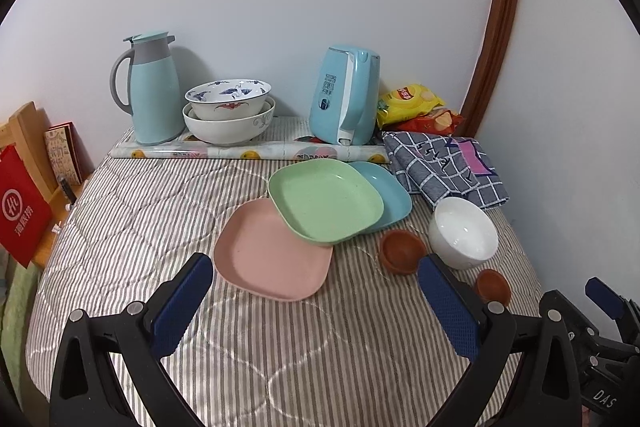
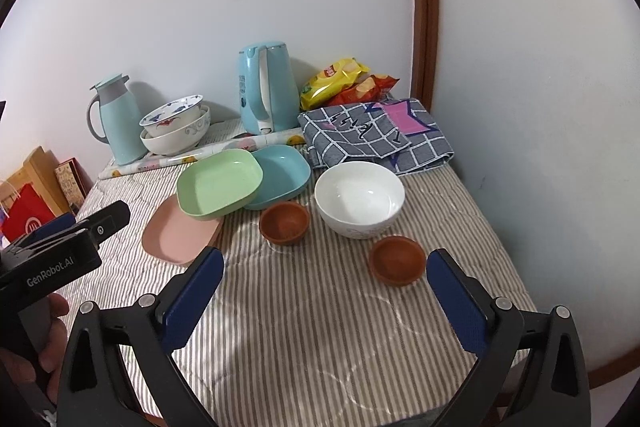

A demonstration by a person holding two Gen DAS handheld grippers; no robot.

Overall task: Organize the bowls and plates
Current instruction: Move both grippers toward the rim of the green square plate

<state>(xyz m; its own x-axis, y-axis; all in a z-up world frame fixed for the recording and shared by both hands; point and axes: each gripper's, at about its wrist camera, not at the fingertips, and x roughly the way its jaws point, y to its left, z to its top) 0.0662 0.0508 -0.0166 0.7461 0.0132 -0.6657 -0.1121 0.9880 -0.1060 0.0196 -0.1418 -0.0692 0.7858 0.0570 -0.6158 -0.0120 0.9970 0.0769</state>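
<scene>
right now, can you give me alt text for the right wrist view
The open right claw hovers empty over a striped tablecloth, facing two small brown bowls, a white bowl and overlapping pink, green and blue plates. A kettle stands by the wall.

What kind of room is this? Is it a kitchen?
Probably not a kitchen: more likely a bedroom or small living room at home. The dishes sit on a striped quilted cover like bedding, beside an electric kettle, snack bags and a folded cloth.
</scene>
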